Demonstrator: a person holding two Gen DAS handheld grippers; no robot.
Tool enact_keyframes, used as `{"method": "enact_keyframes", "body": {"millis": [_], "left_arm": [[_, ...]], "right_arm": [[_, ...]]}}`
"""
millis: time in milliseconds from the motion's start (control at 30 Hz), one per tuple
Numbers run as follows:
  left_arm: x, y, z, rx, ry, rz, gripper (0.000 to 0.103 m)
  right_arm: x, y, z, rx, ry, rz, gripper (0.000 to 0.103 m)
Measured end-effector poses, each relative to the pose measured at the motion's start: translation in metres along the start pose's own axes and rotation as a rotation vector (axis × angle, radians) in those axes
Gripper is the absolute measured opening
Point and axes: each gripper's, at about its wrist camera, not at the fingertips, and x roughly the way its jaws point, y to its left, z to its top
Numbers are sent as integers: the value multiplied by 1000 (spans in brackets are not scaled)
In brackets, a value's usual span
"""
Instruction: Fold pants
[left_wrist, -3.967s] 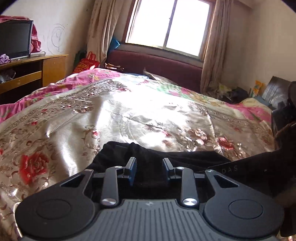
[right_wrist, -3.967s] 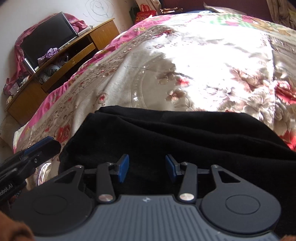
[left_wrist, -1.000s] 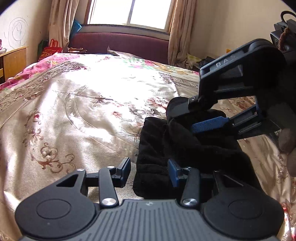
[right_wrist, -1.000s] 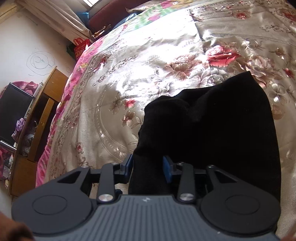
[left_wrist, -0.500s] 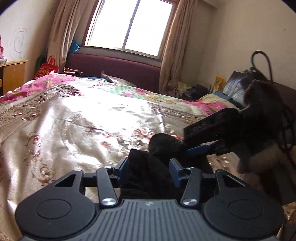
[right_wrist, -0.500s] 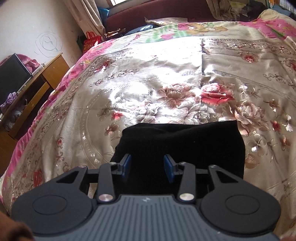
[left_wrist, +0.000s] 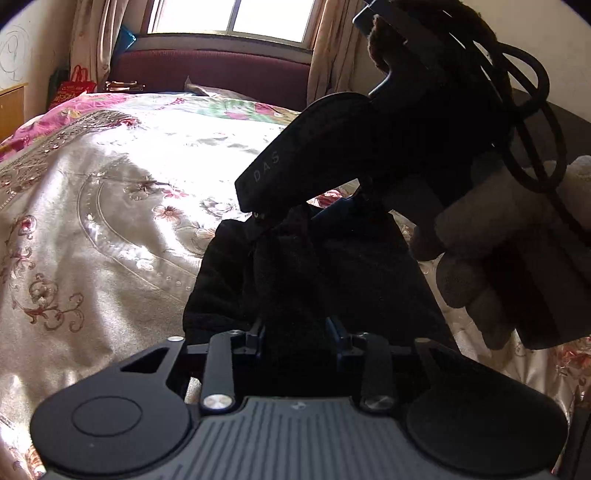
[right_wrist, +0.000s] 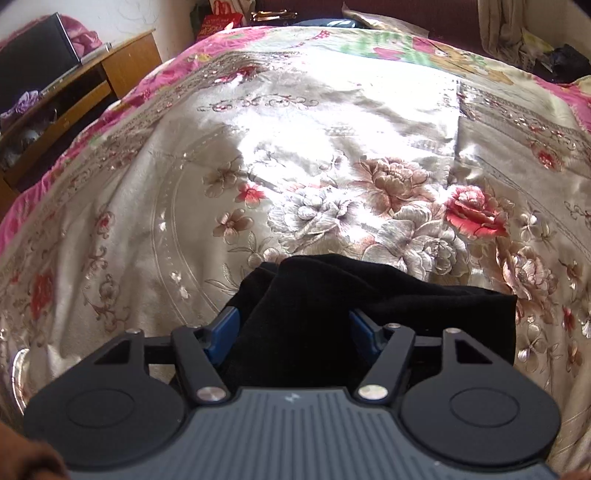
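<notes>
A home bedroom: floral satin bedspread, curtained window, wooden TV cabinet.

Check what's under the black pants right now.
The black pants lie bunched on the floral satin bedspread, which shows all around them. Whatever sits directly beneath the fabric is covered. The right gripper is spread wide over their near edge.

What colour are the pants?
Plain black pants, no visible pattern; clearest in the right wrist view against the floral bedspread.

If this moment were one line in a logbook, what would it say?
stage: folding | black fabric pants: bunched on floral satin bedspread | left gripper: pants between fingers | right gripper: open
</notes>
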Motion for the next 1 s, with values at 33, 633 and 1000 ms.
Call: {"method": "enact_keyframes", "body": {"millis": [33, 633, 1000], "left_arm": [[-1, 5, -1, -19, 2, -9, 42], [-40, 104, -2, -360, -154, -71, 22], [-50, 83, 0, -228, -156, -38, 54]], "right_arm": [[6, -4, 0, 18, 22, 17, 48], [-27, 41, 28, 27, -22, 183, 6], [-36, 55, 18, -54, -23, 71, 53]]}}
